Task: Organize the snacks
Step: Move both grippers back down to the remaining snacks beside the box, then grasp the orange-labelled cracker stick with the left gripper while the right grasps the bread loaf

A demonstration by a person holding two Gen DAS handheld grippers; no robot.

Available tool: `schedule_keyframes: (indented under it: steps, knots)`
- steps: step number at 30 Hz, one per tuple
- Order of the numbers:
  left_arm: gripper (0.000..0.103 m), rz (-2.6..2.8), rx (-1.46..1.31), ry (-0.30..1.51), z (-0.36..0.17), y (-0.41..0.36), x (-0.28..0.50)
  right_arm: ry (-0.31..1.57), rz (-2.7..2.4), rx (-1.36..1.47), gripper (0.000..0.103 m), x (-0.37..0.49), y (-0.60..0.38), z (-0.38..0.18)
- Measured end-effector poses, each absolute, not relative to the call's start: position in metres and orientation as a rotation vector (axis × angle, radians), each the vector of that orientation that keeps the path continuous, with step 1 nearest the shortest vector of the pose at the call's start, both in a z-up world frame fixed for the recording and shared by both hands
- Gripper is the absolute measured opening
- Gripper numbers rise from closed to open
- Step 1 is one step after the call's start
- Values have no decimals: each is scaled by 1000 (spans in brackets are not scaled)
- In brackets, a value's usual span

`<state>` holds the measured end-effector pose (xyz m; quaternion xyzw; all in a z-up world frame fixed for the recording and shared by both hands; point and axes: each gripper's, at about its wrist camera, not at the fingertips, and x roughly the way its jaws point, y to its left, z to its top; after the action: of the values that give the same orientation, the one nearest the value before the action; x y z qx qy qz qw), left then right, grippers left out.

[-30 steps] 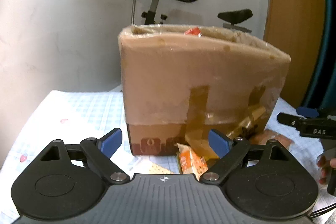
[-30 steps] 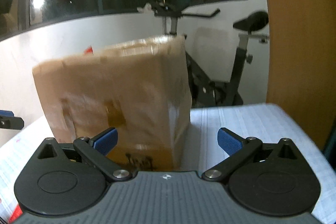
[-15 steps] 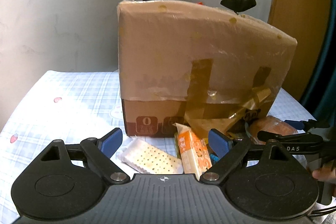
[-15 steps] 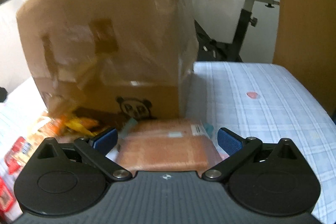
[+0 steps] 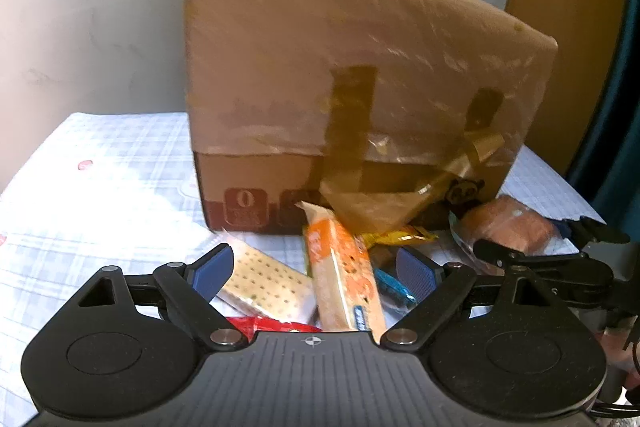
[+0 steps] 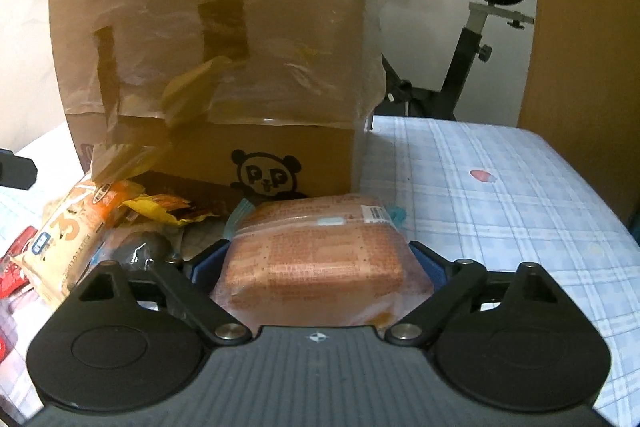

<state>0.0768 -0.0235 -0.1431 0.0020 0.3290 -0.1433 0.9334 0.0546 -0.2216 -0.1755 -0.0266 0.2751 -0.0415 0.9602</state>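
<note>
A tall cardboard box wrapped in clear film stands on the checked tablecloth. Snack packs lie in front of it. My left gripper is open, its jaws on either side of an orange-and-white cracker pack and a clear pack of pale crackers. My right gripper is open, its jaws on either side of a reddish-brown wrapped pack, which also shows in the left wrist view. Whether the blue pads touch it is unclear. The right gripper also shows in the left wrist view.
A yellow wrapper, a blue wrapper and a red pack lie among the snacks. An exercise bike stands behind the table. A wooden panel rises at the right. The tablecloth spreads right of the box.
Both grippers have come down and forward toward the snacks. The right gripper's jaws now stand around the reddish-brown pack. The left gripper's jaws now flank the cracker packs.
</note>
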Motion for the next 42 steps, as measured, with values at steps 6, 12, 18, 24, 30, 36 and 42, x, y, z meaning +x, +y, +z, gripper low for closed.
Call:
schedule_keyframes:
  steps: [6, 12, 18, 24, 30, 36, 42]
  knots:
    - [83, -323, 30, 694, -154, -39, 79, 539, -91, -55, 90, 51, -221, -176]
    - [51, -306, 34, 714, -169, -46, 89, 530, -85, -44, 89, 49, -222, -175]
    - [48, -308, 33, 733, -178, -46, 93, 516, -65, -56, 89, 46, -220, -175]
    - [42, -326, 47, 728, -185, -51, 95, 517, -56, -46, 88, 45, -222, -175]
    - [38, -330, 52, 696, -181, -55, 85, 519, -54, -21, 88, 46, -226, -175]
    - [38, -320, -44, 678, -162, -45, 69, 520, -48, -4, 88, 46, -228, -175]
    - [37, -282, -105, 690, -153, -30, 57, 525, -46, 17, 88, 47, -232, -175]
